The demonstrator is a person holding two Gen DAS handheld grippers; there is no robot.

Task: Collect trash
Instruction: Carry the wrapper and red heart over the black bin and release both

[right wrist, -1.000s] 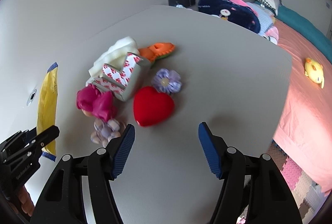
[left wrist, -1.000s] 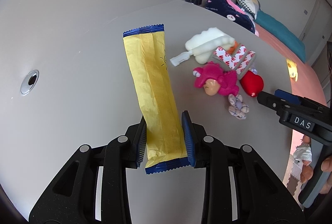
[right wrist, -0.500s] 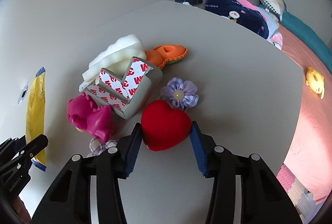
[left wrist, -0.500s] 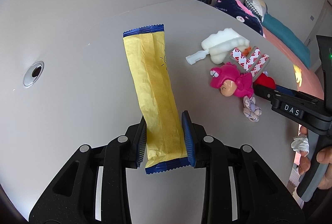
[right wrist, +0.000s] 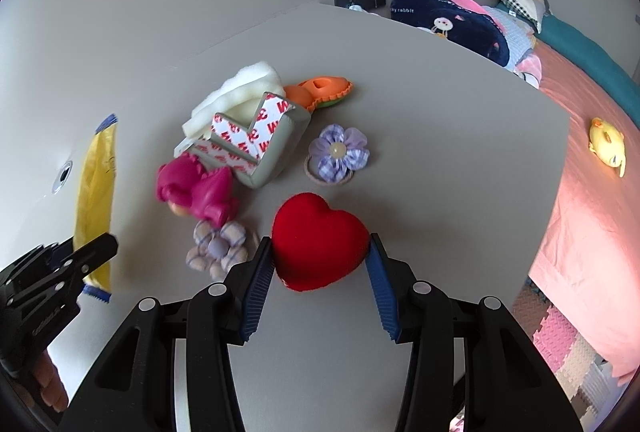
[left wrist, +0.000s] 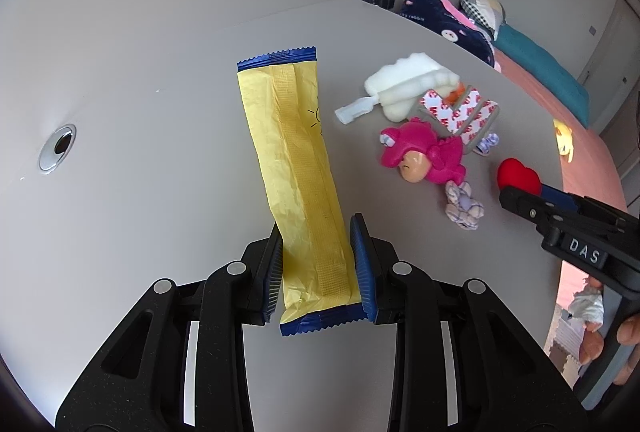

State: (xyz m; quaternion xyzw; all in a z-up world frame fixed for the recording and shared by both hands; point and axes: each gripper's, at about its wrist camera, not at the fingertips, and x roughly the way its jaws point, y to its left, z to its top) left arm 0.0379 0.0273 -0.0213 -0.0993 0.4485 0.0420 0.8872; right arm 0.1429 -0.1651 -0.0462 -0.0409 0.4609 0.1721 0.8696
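My left gripper (left wrist: 318, 272) is shut on the near end of a long yellow wrapper (left wrist: 298, 168) with blue ends and holds it above the grey table (left wrist: 160, 212). The wrapper also shows in the right wrist view (right wrist: 96, 188). My right gripper (right wrist: 320, 272) is shut on a red heart cushion (right wrist: 318, 240), seen in the left wrist view too (left wrist: 518, 174). Behind it lie a pink doll (right wrist: 196, 188), a grey corner piece with red-printed tape (right wrist: 256, 140), a white foam block (right wrist: 240, 92) and a small clear plastic vial (left wrist: 354, 109).
Two purple fabric flowers (right wrist: 338, 152) (right wrist: 218, 246) and an orange toy (right wrist: 320, 90) lie on the table. A metal hole (left wrist: 58, 148) sits at the left. A bed with pink sheet (right wrist: 592, 192) runs along the table's right edge.
My right gripper has closed on the red heart and drawn it back, away from the pile. My left gripper keeps its hold on the wrapper.
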